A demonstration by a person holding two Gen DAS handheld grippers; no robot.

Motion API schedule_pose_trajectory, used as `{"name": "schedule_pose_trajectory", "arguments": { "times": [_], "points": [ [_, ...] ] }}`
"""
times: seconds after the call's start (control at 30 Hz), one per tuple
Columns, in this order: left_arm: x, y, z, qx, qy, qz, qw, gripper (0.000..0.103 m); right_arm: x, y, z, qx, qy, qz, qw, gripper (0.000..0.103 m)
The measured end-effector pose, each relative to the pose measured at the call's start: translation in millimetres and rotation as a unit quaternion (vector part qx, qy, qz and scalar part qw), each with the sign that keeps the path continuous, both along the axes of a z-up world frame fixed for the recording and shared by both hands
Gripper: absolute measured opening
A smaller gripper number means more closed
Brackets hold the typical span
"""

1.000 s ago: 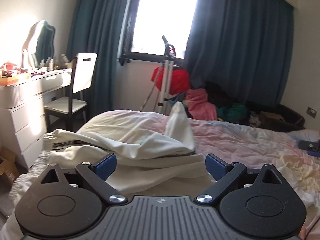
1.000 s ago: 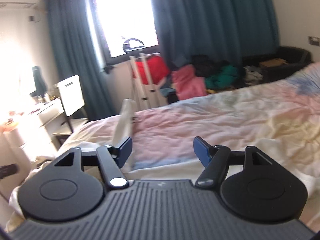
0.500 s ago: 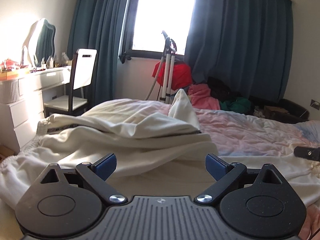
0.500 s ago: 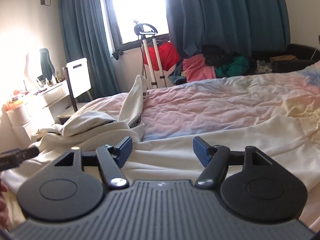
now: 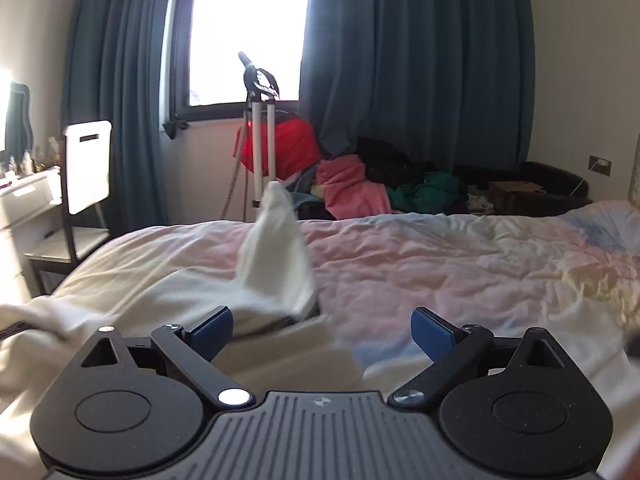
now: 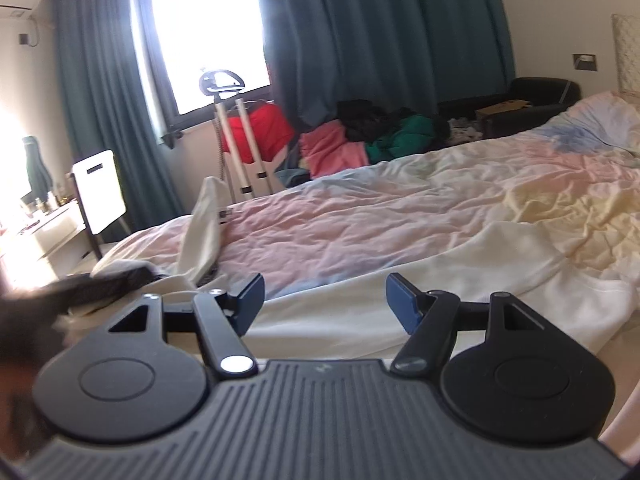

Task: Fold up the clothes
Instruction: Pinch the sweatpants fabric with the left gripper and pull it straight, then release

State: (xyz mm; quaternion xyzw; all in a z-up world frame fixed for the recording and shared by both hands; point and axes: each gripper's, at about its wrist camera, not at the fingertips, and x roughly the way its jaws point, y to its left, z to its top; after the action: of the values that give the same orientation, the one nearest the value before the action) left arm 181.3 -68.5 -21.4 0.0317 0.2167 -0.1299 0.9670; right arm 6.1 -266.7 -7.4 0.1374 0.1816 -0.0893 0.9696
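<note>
A cream-white garment (image 5: 276,264) lies spread and rumpled across the near side of the bed (image 5: 460,256). One part stands up in a soft peak, with a dark-striped hem at its foot. In the right wrist view, the garment's (image 6: 460,280) smooth, flat panel stretches toward the right over the pastel sheet.

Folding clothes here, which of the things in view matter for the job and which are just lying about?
Job:
- cream garment spread on the bed
- left gripper, open, empty
- right gripper, open, empty

Lying about:
- clothes pile by the curtains
- garment steamer
- white chair
- dresser
</note>
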Motion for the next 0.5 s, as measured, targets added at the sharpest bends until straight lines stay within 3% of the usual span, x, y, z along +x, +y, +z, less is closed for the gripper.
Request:
{"name": "schedule_pose_trajectory", "arguments": {
  "times": [0.13,0.2,0.37,0.5],
  "points": [
    [91,-49,-10,0.025,0.032,0.043,0.9983,0.097,18,-20,-14,0.005,0.014,-0.046,0.999,0.070],
    [136,-58,-19,0.015,0.051,0.077,0.9957,0.097,33,-32,-24,0.024,0.024,-0.062,0.997,0.070],
    [226,-67,-47,0.039,0.070,0.144,0.9863,0.095,71,-45,-50,0.023,0.045,-0.090,0.995,0.070],
    [274,-53,-63,0.011,0.109,0.194,0.9748,0.084,91,-51,-68,0.026,0.064,-0.096,0.993,0.070]
  ]
}}
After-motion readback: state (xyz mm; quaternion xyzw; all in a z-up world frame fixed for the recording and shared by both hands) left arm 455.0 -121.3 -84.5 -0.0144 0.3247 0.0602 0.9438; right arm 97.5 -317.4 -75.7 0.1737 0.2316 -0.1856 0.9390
